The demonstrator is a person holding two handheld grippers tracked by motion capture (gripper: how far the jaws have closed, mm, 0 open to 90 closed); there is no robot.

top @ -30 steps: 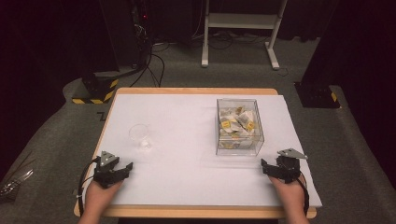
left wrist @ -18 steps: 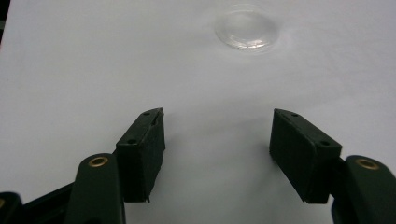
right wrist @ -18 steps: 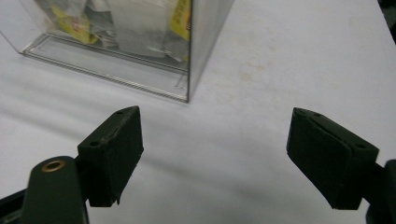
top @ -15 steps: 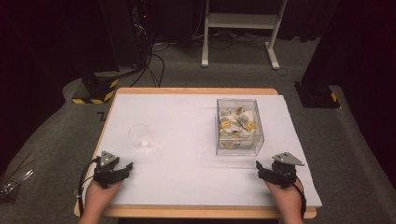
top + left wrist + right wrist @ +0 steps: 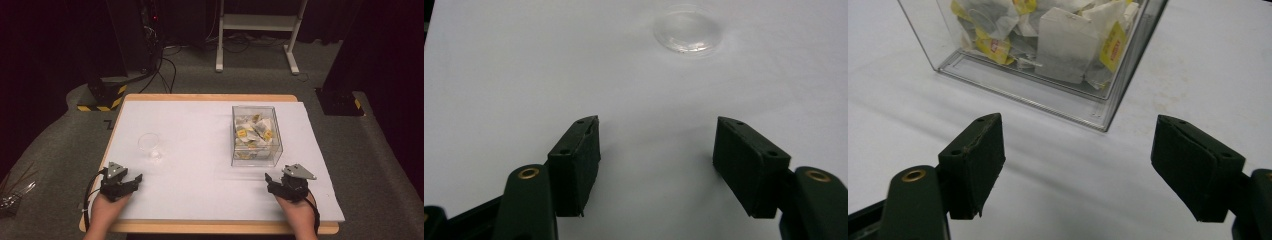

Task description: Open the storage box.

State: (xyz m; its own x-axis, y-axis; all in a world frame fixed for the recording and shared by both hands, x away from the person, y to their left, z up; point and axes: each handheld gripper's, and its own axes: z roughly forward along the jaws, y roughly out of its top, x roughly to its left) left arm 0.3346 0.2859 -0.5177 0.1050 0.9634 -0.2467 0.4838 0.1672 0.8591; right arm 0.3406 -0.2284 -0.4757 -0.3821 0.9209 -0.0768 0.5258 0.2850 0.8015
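On the white tabletop, both hand-held grippers rest wide open and empty: left hand-held gripper near the glass, right hand-held gripper before the teabag box.

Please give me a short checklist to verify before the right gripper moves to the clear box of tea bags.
1. Right gripper jaws open and holding nothing: ok.
2. Clear box open at the top: cannot tell; a clear lid would hardly show.
3. Tea bags inside the box: ok, a loose heap.
4. White surface between the right gripper and the box free: ok.
5. Glass cup upright and apart from the box: ok.
6. Left gripper open, low on the table, clear of the cup: ok.
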